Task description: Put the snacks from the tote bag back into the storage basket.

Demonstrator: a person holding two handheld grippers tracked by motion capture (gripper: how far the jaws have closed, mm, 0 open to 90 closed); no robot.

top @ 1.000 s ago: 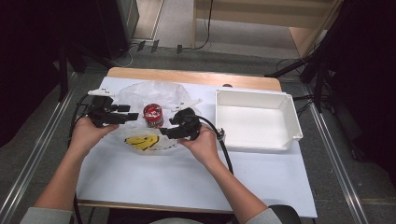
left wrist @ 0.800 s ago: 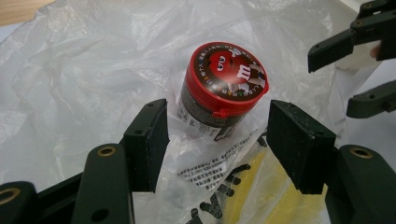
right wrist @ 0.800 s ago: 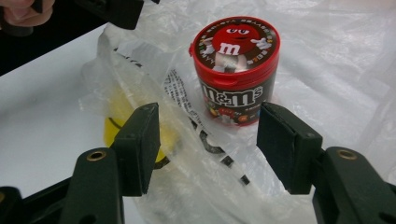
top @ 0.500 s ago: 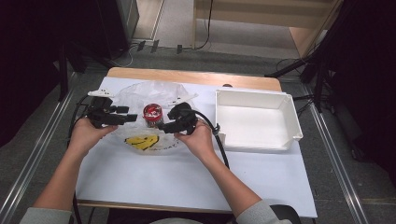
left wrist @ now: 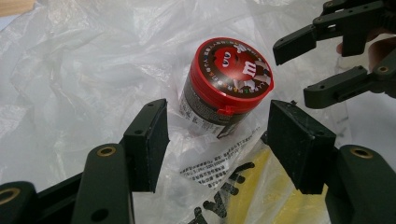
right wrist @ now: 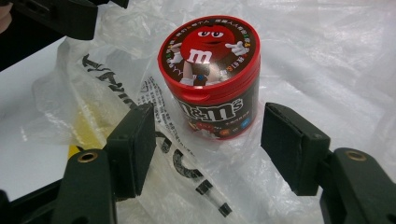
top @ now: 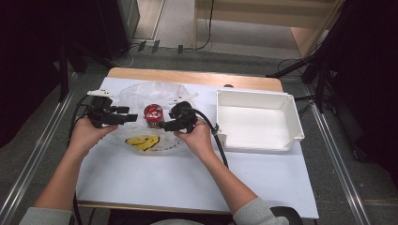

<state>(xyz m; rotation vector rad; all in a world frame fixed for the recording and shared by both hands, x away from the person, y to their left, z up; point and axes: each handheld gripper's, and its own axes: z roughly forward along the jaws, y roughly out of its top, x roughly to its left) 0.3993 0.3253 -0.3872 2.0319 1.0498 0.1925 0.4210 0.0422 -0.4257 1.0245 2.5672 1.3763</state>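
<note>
A brown candy tub with a red lid [top: 153, 114] stands upright on a crumpled clear plastic bag [top: 155, 91] that carries yellow and black print. My left gripper [top: 133, 118] points at the tub from the left. In the left gripper view its jaws [left wrist: 218, 126] stand wide and empty, with the tub [left wrist: 224, 86] just ahead of them. From the right, my right gripper [top: 163, 125] comes close to the tub. Its jaws [right wrist: 210, 126] have just been opening and flank the tub [right wrist: 210, 74] without touching it.
A white empty tray [top: 253, 96] sits on the right side of the table. The white table cover [top: 187, 183] lies bare in front of the bag. A wooden edge [top: 197, 77] runs along the back. A cable [top: 218, 145] trails from the right gripper.
My right gripper has moved a little left toward the tub and slightly down. The left gripper and the tub have stayed where they were.
</note>
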